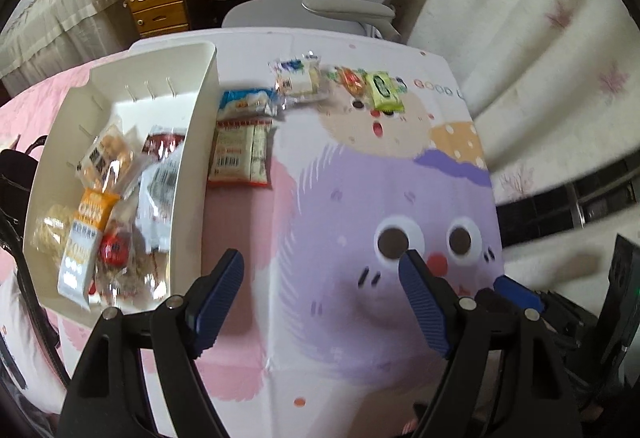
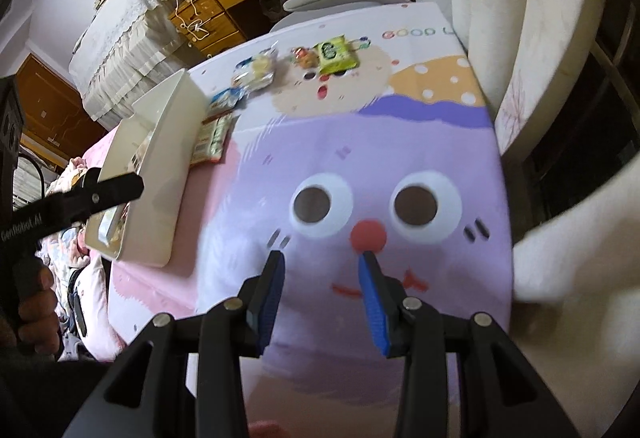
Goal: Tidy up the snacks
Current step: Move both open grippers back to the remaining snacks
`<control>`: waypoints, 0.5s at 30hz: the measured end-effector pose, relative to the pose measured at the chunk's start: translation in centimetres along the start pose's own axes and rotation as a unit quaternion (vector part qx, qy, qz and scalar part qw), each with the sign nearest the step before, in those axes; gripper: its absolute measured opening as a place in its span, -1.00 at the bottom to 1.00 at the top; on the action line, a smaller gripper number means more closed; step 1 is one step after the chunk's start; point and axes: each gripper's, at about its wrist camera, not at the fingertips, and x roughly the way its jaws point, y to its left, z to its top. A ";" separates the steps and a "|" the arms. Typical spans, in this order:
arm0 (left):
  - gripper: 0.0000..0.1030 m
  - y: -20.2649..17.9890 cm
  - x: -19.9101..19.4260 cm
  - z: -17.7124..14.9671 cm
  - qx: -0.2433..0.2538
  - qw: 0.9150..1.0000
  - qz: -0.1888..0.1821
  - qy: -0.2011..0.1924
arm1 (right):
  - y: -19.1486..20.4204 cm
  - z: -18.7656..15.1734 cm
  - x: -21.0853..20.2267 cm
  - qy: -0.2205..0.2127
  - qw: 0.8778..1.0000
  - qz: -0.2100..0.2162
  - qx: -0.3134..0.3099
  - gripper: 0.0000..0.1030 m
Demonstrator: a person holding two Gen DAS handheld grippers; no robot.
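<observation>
Snacks in crinkly wrappers are split between the white tray [image 1: 192, 166] and the tablecloth [image 1: 340, 198] just beside it, and we take the tray as our landmark. Inside it we see an orange-and-white oat packet [image 1: 86, 238], a round red sweet [image 1: 114, 250] and several clear, glossy bags, all smeared by blur so that no print can be read; its near corner is hidden behind our left gripper [image 1: 322, 274]. Touching or nearly touching the tray's long outer wall lies a flat cream packet with a barcode [image 1: 240, 154], and beyond that a blue-and-white pouch [image 1: 248, 102]; farther from the tray sit a clear bag of pale biscuits [image 1: 298, 76], a small orange sweet [image 1: 352, 80] and a green packet [image 1: 382, 88]. From the right wrist view the tray's smooth plastic wall blocks nearly all its contents. Our left gripper hangs over bare cloth beside the tray, its ribbed blue pads far apart with nothing between them. Our right gripper [image 2: 322, 264], well away from the tray over the cartoon face's red nose, has its pads set narrower, also empty.
</observation>
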 end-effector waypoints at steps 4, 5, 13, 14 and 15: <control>0.53 -0.6 1.4 2.7 -0.005 1.000 0.010 -0.004 | -1.0 2.2 0.6 -0.009 1.000 -0.003 -0.006 -0.11; 0.53 -0.7 1.9 3.4 -0.005 1.000 0.013 -0.004 | -1.2 2.9 0.9 -0.013 1.000 -0.004 -0.008 -0.11; 0.53 -1.1 6.3 9.6 -0.017 0.999 0.044 -0.008 | -2.1 8.0 3.7 -0.032 0.999 -0.019 -0.006 -0.09; 0.53 -1.1 6.8 10.2 -0.016 0.999 0.044 -0.009 | -2.1 8.6 4.1 -0.035 0.999 -0.021 -0.006 -0.08; 0.53 -1.0 7.6 11.1 -0.016 0.999 0.048 -0.008 | -2.1 9.3 4.5 -0.039 0.999 -0.022 -0.007 -0.08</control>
